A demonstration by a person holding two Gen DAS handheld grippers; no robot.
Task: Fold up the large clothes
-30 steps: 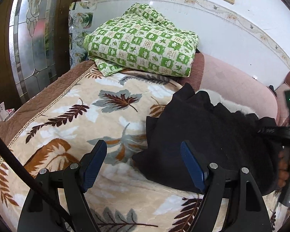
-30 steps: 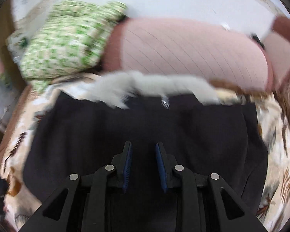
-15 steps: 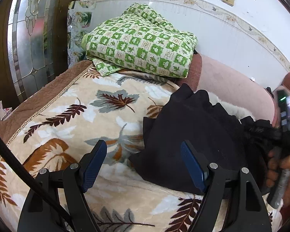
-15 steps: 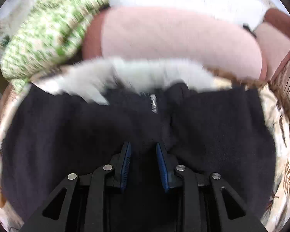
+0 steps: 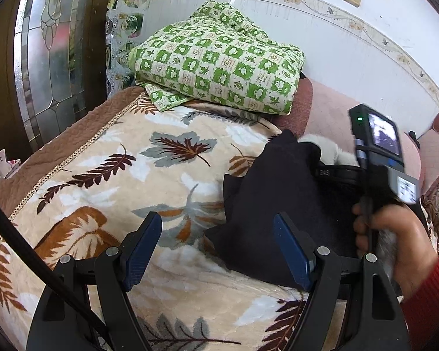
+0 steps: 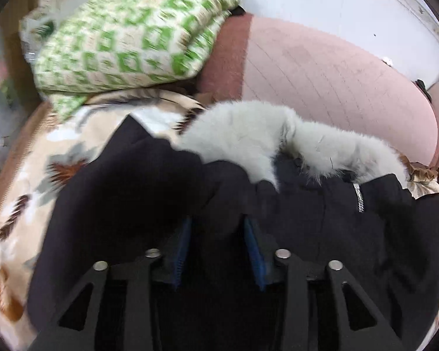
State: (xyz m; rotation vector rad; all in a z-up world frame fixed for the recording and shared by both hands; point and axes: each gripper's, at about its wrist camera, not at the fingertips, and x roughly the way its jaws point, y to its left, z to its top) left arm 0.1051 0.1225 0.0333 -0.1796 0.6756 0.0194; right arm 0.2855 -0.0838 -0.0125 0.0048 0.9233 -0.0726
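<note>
the black coat [image 6: 149,199] lay bunched on the leaf-print blanket [image 5: 108,175] of the bed, its grey fur collar [image 6: 248,137] toward the pink cushion [image 6: 330,87] at the back, a zipper pull [image 6: 358,197] showing right of centre. your right gripper [image 6: 218,242] had its jaws clenched on a fold of the coat's dark fabric, the cloth rising between the blue pads [image 6: 253,242]. in the left wrist view your right hand [image 5: 395,239] held that tool over the coat's right part. your left gripper [image 5: 219,248] hung above the blanket just beside the coat's near corner, jaws released and grasping nothing.

step in hand, by my judgement: carrying one side of the coat across to make a fold; the garment was far from flat. the next move would call for your left gripper to take or pin the loose near edge so the lifted layer lands square. the green checked quilt [image 5: 219,58] sat well apart at the head end.
</note>
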